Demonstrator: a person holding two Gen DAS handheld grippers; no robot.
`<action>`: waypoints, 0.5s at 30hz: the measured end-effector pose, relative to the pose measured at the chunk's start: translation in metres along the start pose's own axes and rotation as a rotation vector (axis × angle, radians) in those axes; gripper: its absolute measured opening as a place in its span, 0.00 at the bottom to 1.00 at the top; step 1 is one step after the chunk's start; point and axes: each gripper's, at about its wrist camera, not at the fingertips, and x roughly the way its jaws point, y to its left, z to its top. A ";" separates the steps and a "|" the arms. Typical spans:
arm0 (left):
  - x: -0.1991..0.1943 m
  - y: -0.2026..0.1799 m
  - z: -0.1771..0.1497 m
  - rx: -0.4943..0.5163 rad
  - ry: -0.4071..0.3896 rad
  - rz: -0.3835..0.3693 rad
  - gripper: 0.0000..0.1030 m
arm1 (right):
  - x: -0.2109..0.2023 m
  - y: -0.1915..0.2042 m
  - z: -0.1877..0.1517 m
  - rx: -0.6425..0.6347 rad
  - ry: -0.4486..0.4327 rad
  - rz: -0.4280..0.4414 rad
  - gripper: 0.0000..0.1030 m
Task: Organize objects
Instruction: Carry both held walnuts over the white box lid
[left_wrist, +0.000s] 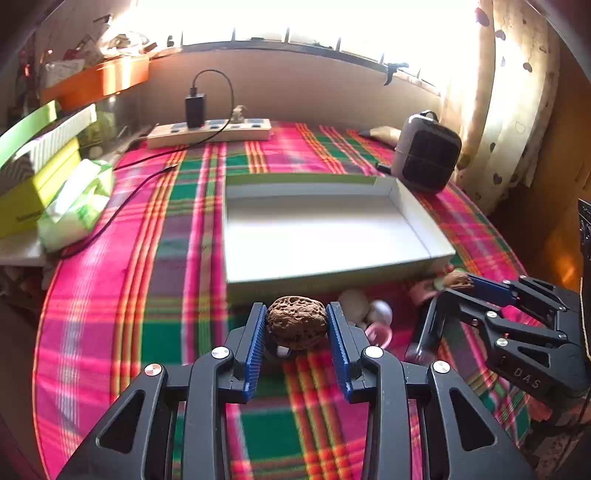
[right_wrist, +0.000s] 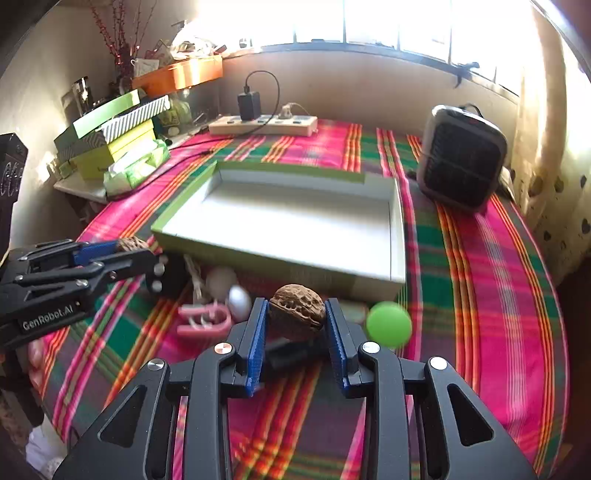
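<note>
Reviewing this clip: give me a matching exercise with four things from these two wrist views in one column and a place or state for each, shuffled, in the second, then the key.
Things:
1. green ball
2. shallow white box
3. power strip
4. walnut

States or places:
A. at the far edge of the table, charger plugged in
B. clamped in the right gripper
C. lying on the cloth beside that gripper
D. open, nothing inside

Pairs: 1-C, 2-D, 3-A, 4-B

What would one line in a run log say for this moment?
left claw: shut on walnut | right claw: shut on second walnut | box: empty | green ball: on cloth
</note>
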 end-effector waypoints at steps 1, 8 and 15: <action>0.003 0.000 0.005 0.002 -0.003 -0.008 0.30 | 0.002 0.000 0.006 0.000 -0.002 0.002 0.31; 0.022 0.003 0.037 0.017 -0.023 0.008 0.30 | 0.024 -0.006 0.039 0.009 -0.001 0.011 0.31; 0.051 0.011 0.061 0.023 0.010 0.027 0.30 | 0.057 -0.007 0.069 -0.012 0.037 0.000 0.31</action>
